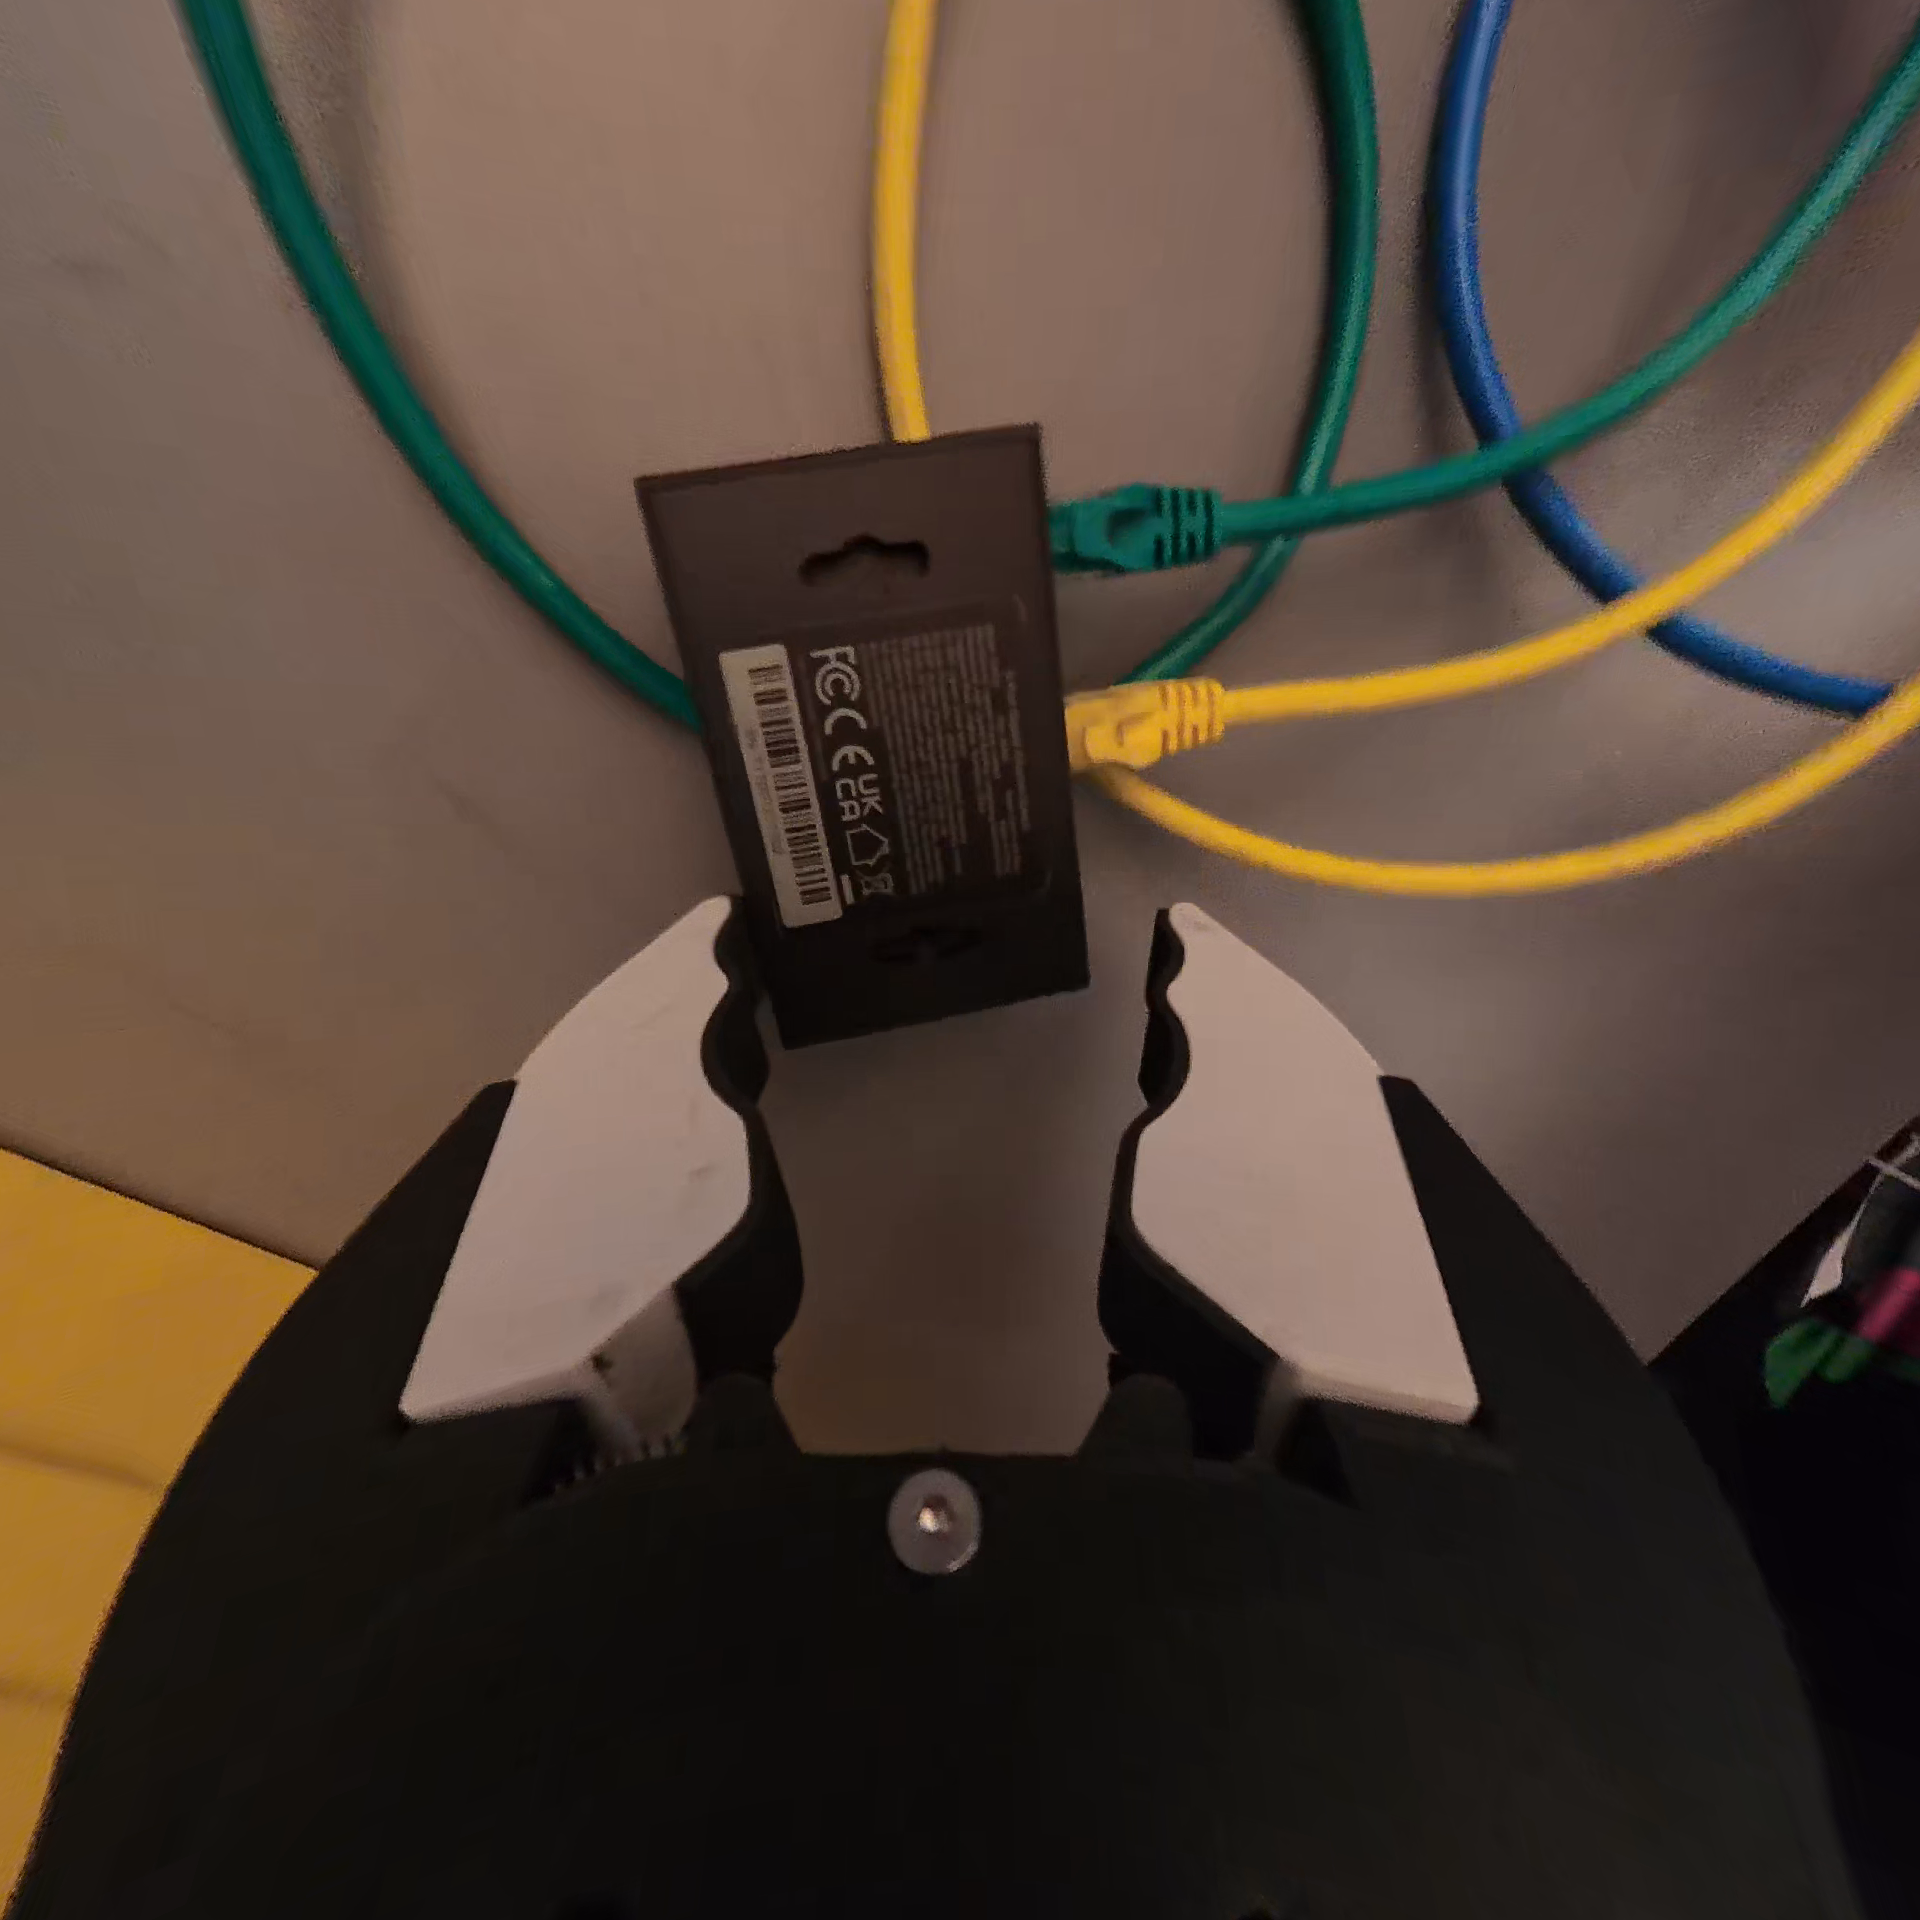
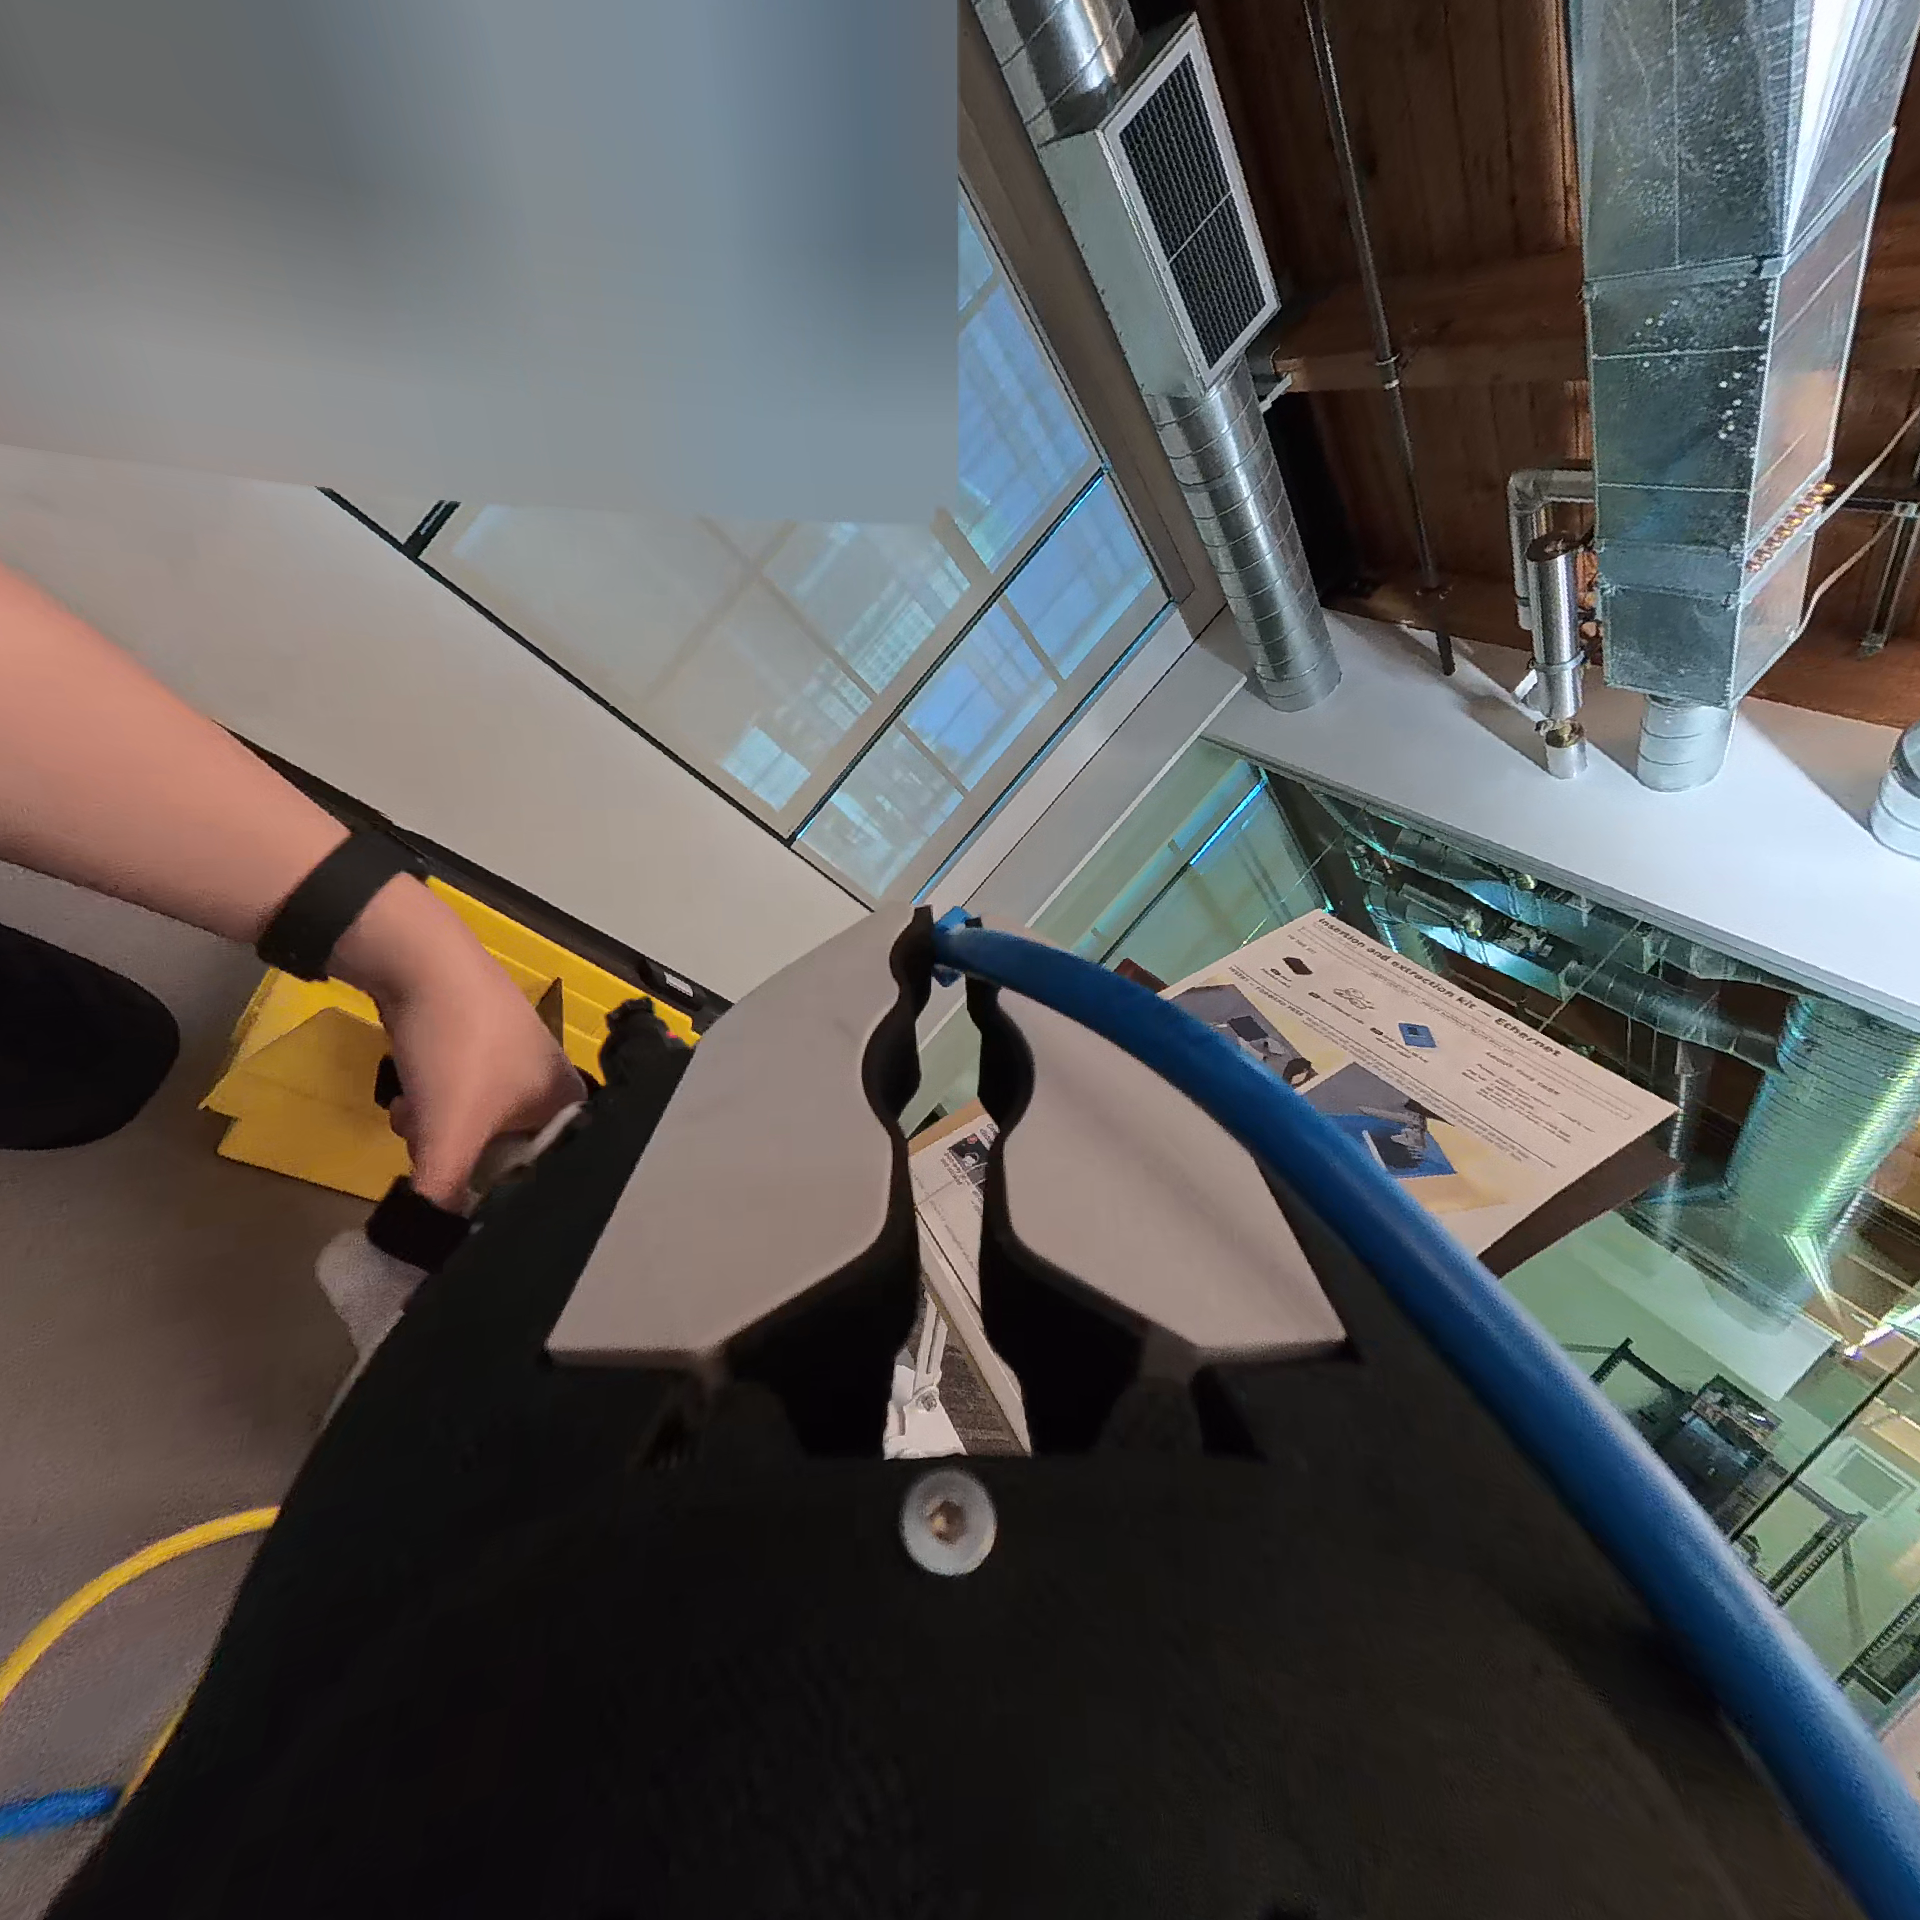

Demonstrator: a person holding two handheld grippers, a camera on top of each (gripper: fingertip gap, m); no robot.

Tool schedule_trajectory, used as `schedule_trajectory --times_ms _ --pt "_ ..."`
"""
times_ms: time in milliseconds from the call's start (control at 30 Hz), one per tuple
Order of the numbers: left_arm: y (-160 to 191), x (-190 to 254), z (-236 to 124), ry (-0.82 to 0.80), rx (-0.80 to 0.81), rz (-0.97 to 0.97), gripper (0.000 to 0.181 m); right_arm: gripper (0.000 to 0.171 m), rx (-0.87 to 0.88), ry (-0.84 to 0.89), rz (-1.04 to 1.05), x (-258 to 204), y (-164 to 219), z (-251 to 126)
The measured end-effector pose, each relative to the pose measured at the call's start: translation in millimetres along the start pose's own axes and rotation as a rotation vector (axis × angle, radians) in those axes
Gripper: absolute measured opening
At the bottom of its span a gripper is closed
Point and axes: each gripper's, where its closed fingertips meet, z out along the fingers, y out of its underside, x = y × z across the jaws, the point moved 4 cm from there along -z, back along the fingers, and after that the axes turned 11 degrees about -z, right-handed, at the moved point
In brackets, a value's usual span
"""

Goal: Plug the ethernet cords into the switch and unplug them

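In the left wrist view a black switch (image 1: 873, 727) lies label side up on the grey table (image 1: 312, 831). A green ethernet plug (image 1: 1132, 530) and a yellow ethernet plug (image 1: 1143, 722) sit in its right side. My left gripper (image 1: 951, 920) is open around the switch's near end, and its left fingertip (image 1: 717, 935) touches the near left corner. A blue cord (image 1: 1475, 343) loops at the right. In the right wrist view my right gripper (image 2: 935, 956) is tilted up off the table and shut on the blue plug (image 2: 951, 920). The blue cord (image 2: 1351, 1174) trails over its right finger.
Green cord (image 1: 343, 312) and yellow cord (image 1: 1455, 868) loop around the switch. A yellow bin (image 2: 312, 1081) stands at the left, also in the left wrist view (image 1: 104, 1403). A person's hand (image 2: 447, 1039) with a black wristband is beside it. A printed sheet (image 2: 1403, 1060) lies beyond. About 35 centimeters separates my left fingertips from my right.
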Motion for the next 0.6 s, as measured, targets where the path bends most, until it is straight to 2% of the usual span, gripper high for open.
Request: schedule_trajectory --times_ms 133,200,267,333,433,500,567,600 --pt "22.3 20.7 1.2 0.011 -0.003 0.065 0.064 0.006 -0.009 0.002 -0.011 1.0 1.0 -0.6" --pt "32.3 31.8 4.7 -0.011 0.007 0.13 0.067 0.006 -0.008 0.005 -0.012 1.8 0.4 -1.1" --pt "36.7 36.9 7.4 -0.099 0.054 0.2 0.07 0.006 -0.005 0.009 -0.013 2.8 0.2 -1.8" --pt "33.2 32.9 4.8 -0.288 0.146 0.318 0.074 0.006 -0.005 0.008 -0.006 3.2 0.6 -2.1" --pt "26.8 35.1 -4.1 -0.559 0.309 0.595 0.073 0.006 -0.005 0.008 -0.009 2.5 0.9 -1.7" --pt "27.1 44.3 -0.9 -0.591 0.372 0.71 0.072 0.006 -0.005 0.002 -0.009 1.3 0.6 -1.0" --pt "29.8 46.1 8.4 -0.565 0.344 0.75 0.075 0.006 -0.009 -0.005 -0.01 -0.5 1.4 0.1" --pt "30.4 44.5 12.1 -0.566 0.322 0.758 0.071 0.006 -0.013 -0.008 -0.01 -1.5 2.3 0.7"
